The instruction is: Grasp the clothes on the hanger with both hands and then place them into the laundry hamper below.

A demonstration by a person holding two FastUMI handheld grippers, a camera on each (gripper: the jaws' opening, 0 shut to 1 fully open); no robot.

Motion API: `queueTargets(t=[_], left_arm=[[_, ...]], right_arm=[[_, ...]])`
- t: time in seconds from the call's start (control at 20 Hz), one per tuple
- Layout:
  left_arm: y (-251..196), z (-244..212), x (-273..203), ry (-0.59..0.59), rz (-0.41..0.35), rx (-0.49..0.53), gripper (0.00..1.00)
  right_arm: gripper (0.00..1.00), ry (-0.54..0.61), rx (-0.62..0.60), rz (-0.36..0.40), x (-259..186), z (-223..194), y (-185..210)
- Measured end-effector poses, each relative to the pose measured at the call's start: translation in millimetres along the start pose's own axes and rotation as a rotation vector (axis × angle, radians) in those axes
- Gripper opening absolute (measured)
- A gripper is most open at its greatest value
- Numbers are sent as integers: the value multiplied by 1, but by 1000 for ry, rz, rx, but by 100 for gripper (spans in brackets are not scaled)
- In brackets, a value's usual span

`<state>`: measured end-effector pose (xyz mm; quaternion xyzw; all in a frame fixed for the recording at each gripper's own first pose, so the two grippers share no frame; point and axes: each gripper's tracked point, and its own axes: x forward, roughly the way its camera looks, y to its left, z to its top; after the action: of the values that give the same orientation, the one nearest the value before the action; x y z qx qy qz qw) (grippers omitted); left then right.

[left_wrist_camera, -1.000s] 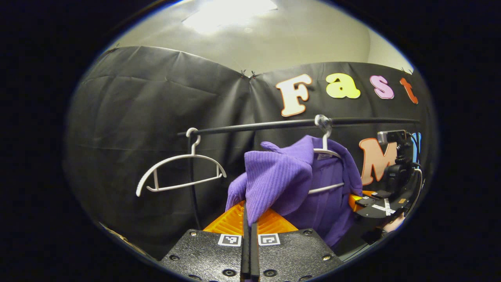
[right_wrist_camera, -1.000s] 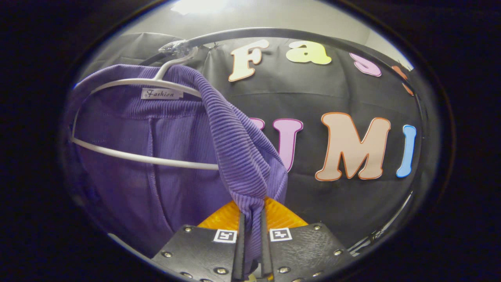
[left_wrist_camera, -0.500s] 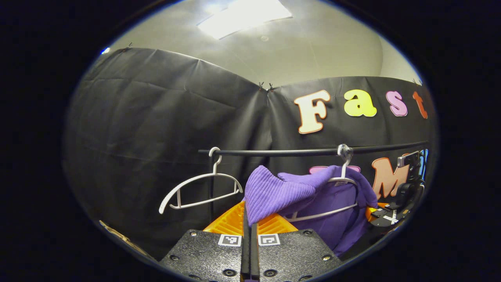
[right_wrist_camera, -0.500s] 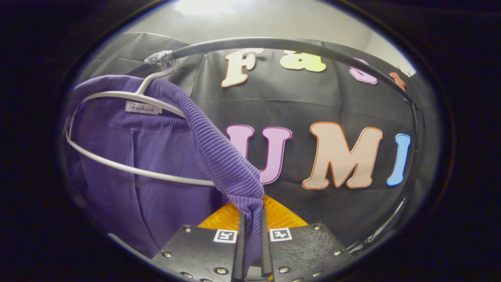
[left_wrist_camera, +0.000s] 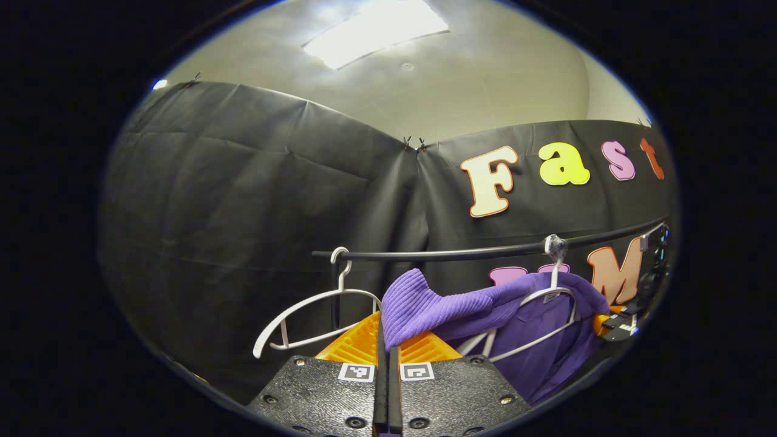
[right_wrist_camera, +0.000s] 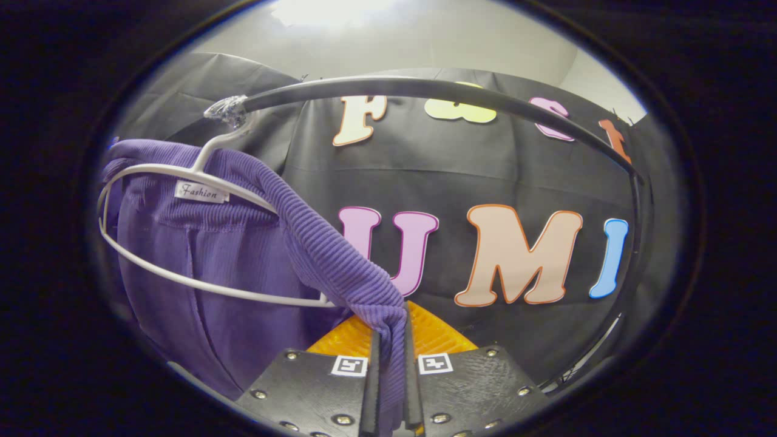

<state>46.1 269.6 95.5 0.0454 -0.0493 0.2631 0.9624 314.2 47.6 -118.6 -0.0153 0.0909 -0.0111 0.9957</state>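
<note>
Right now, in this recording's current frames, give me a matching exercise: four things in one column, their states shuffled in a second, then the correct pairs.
Things:
1. purple garment
2. empty white hanger
3. left gripper
4. black rail

States:
A. bare, hooked on the rail's left end
B. shut on a fold of purple fabric
C. draped over a white hanger, pulled out at both sides
D. carries both hanger hooks

Pairs: 1-C, 2-A, 3-B, 4-D

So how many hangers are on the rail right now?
2. An empty white hanger hangs at the rail's left end; the other hanger, farther right, carries the purple garment. Others may be hidden.
</note>
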Motion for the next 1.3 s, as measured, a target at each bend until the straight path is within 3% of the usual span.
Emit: queueTargets(t=[0.05, 0.1, 0.5, 0.6, 0.7, 0.75, 1.3], left_arm=[[0, -4, 3, 6, -3, 3, 3], [1, -9, 6, 14, -4, 3, 0], [8, -54, 29, 85, -15, 2, 1], [7, -65, 31, 96, -22, -1, 1], [6, -75, 32, 108, -29, -10, 1], [7, -78, 32, 114, -30, -10, 1], [-4, -106, 22, 154, -39, -1, 1]], right_arm=[[12, -5, -2, -4, 1, 2, -2], [16, -9, -4, -9, 0, 3, -3], [21, -49, -14, -59, 17, 21, -22], [16, -55, -2, -60, 21, 23, -22], [20, -55, -3, -61, 26, 22, -22], [16, -54, -6, -62, 28, 22, -22], [16, -35, 3, -79, 48, 4, -23]])
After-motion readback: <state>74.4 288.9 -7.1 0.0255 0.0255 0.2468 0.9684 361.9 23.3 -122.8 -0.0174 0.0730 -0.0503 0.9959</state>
